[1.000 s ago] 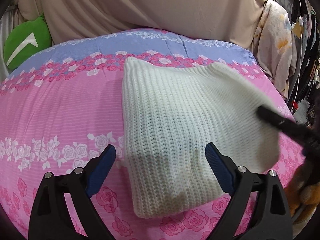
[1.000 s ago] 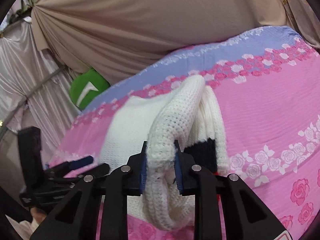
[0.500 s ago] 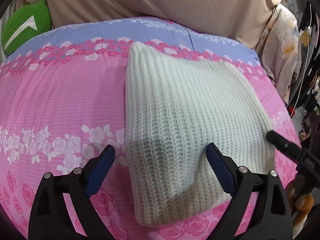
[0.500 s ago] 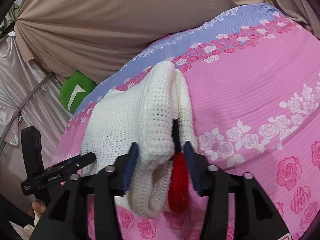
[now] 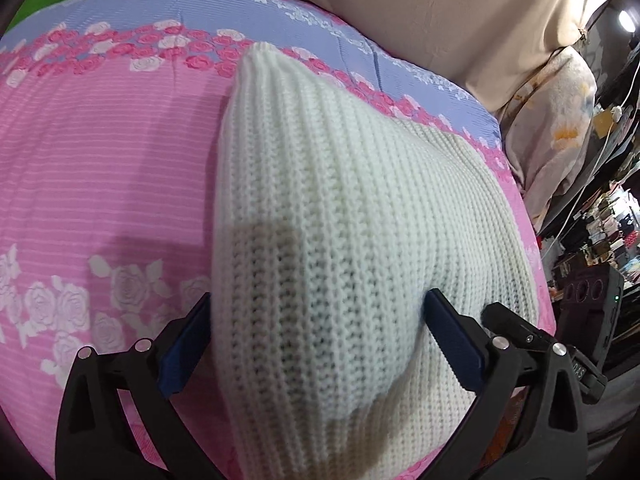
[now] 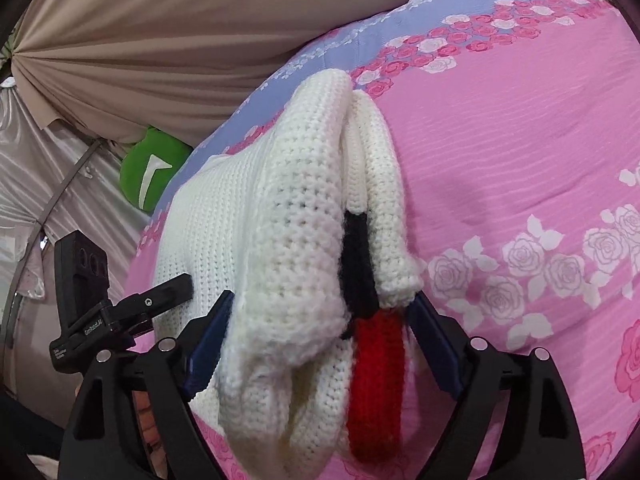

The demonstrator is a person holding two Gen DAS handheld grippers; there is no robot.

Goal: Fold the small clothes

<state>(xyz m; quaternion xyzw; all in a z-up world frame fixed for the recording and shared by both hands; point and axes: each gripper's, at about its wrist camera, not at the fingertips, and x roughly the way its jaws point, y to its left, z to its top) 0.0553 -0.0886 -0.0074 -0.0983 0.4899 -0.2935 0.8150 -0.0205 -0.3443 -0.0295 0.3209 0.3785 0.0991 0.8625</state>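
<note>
Loosely stacked fold, both grippers spread

Notably, the white knit sweater (image 5: 344, 216) lay folded on the pink floral bedspread (image 5: 100, 168), toward its near edge. Left gripper (image 5: 316, 344) straddled the near end, jaws spread, not pinching. Right gripper (image 6: 316, 344) sat around the thick layered edge, jaws apart, grasping nothing; black and red trim (image 6: 372, 360) showed between layers. Risk judged: bulky knit could spring open or slide if either gripper dragged out carelessly, and snagged yarn would pull the top layer askew.
</note>
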